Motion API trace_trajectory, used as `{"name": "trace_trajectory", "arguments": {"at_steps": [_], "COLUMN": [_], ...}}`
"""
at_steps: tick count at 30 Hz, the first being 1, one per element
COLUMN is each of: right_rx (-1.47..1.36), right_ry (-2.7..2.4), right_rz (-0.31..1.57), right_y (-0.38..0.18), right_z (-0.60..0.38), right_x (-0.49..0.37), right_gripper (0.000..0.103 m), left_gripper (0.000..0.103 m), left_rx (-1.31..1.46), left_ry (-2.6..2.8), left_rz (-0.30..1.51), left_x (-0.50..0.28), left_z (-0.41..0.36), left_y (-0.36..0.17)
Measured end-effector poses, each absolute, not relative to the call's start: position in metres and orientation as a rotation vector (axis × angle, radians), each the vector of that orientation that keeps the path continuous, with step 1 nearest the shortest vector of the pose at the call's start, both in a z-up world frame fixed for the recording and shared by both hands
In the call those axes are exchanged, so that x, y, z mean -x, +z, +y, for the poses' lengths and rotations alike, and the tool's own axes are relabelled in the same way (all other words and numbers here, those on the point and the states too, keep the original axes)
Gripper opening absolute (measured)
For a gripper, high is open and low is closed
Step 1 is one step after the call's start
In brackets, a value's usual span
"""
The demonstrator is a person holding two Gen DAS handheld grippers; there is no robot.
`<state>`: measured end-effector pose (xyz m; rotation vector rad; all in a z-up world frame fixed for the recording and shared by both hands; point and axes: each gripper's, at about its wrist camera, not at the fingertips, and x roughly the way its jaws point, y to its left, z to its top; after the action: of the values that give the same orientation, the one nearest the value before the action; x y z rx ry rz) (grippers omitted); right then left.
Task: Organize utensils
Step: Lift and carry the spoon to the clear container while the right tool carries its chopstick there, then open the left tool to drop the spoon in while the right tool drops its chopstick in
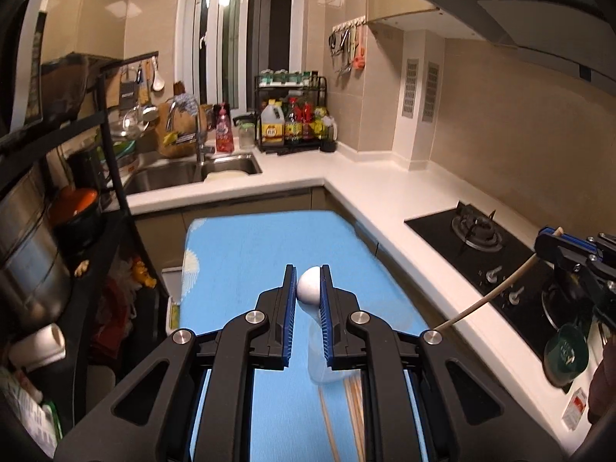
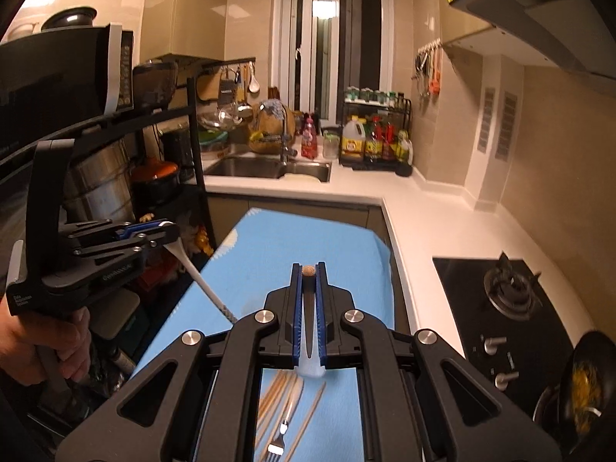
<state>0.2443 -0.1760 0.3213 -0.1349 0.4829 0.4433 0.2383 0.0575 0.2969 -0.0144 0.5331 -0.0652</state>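
Left gripper [image 1: 309, 292] is clamped on a white plastic spoon [image 1: 308, 288], right gripper [image 2: 308, 278] on a pale wooden chopstick [image 2: 308, 270], both lifted clear; beneath them wooden chopsticks [image 2: 271, 390] and a steel fork [image 2: 278, 442] remain unsorted on the blue cloth [image 2: 265, 254], so sorting seems barely begun.

Your left gripper [image 1: 308, 288] and right gripper [image 2: 308, 275] share one build: matte black linkage arms with triangular cut-outs, round silver pivot screws, and ribbed blue pads [image 2: 295, 308] lining each finger. The left gripper's black handle carries small white lettering. Your left hand [image 2: 42, 340] shows bare skin.
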Motion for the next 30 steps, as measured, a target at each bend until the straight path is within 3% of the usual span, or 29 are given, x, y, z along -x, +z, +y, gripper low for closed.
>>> {"name": "trace_trajectory", "arguments": {"at_steps": [5,16,26,27,29,30], "right_rx": [0.148,0.12,0.121,0.125,0.124,0.12], "right_ry": [0.424,0.408,0.393,0.386,0.368,0.363], "right_rz": [0.492,0.652,0.721,0.723,0.723,0.714], "right_y": [0.317,0.236,0.195,0.194,0.193,0.195], "right_z": [-0.161,-0.156,-0.156,-0.155,-0.157,-0.158], "right_x": [-0.281,-0.332,-0.343,-0.343,-0.343,-0.341], "right_gripper": [0.007,0.007,0.007,0.007,0.019,0.031], "left_gripper": [0.012,0.012,0.012,0.012,0.015,0.02], "left_rx": [0.004,-0.019,-0.034,-0.034,-0.022,-0.012], "left_ry": [-0.079,-0.103,-0.116,-0.114,-0.112,-0.114], "left_rz": [0.546,0.738,0.797,0.802,0.808,0.799], "left_x": [-0.275,-0.335,-0.345,-0.346,-0.348,-0.346], "left_z": [0.043,0.023,0.013,0.013,0.013,0.014], "left_y": [0.301,0.202,0.164,0.162,0.161,0.162]}}
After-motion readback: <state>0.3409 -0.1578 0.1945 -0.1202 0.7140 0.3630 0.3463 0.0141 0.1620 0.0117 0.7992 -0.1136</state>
